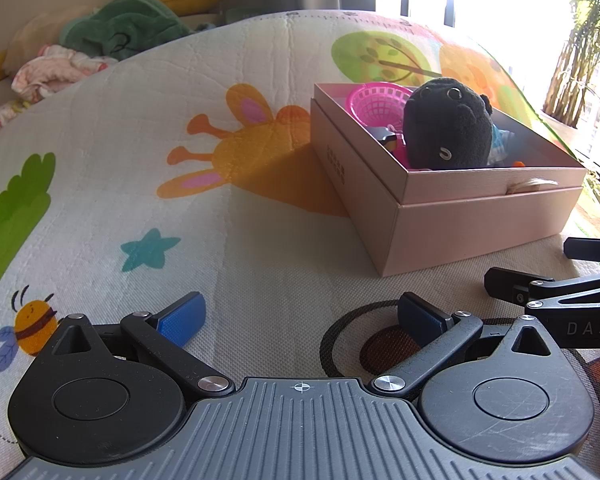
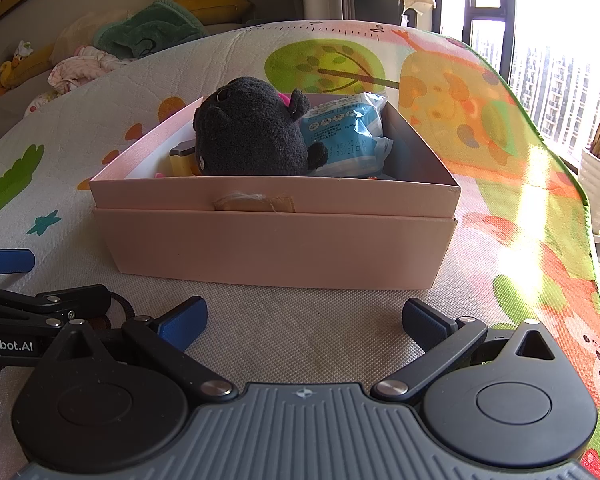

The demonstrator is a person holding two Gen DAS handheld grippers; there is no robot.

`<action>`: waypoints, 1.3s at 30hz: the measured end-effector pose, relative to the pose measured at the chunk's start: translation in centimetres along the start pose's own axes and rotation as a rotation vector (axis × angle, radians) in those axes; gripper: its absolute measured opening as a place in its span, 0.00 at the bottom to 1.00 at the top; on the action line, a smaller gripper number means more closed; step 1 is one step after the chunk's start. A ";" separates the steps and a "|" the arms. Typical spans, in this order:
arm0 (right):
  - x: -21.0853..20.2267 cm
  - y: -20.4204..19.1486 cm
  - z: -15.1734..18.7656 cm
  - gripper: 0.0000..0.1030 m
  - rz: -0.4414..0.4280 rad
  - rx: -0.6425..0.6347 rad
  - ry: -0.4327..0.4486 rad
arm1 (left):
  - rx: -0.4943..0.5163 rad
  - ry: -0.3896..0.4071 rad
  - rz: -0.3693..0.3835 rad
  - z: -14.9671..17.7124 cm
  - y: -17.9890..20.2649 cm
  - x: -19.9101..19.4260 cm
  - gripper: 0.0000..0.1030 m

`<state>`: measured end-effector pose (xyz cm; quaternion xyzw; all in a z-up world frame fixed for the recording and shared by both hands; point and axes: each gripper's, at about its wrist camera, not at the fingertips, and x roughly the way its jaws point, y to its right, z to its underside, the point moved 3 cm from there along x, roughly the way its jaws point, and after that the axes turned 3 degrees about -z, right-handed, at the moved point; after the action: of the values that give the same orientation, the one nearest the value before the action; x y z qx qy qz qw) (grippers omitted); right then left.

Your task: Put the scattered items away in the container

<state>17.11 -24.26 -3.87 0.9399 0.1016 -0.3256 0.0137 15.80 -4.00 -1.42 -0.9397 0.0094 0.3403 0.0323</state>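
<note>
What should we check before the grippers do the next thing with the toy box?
1. Left gripper open and empty: ok.
2. Right gripper open and empty: ok.
3. Box sits flat on the mat: ok.
4. Black plush, blue pack and pink basket are inside the box: ok.
5. No toys left on the mat: ok in what both views show; behind the cameras, cannot tell.
6. Plush low enough for a lid: not ok, it sticks up over the rim.
</note>
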 end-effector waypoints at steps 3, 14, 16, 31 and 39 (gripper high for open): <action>0.0 0.0 0.0 1.00 0.000 0.000 0.000 | 0.000 0.000 0.000 0.0 0.0 0.0 1.00; 0.0 0.0 0.0 1.00 0.000 0.000 0.000 | 0.000 -0.001 0.000 0.0 0.0 0.0 1.00; 0.0 0.0 0.0 1.00 0.000 0.000 0.000 | 0.000 -0.001 0.000 0.0 0.0 0.0 1.00; -0.1 0.0 0.0 1.00 0.000 0.000 0.000 | -0.003 -0.046 0.014 -0.5 -0.2 0.3 1.00; -0.1 0.1 0.0 1.00 0.000 0.000 0.000 | -0.017 -0.060 -0.011 -0.4 0.1 0.3 1.00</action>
<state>17.02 -24.34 -3.85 0.9399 0.1015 -0.3257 0.0140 16.29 -4.12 -1.32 -0.9293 0.0004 0.3684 0.0267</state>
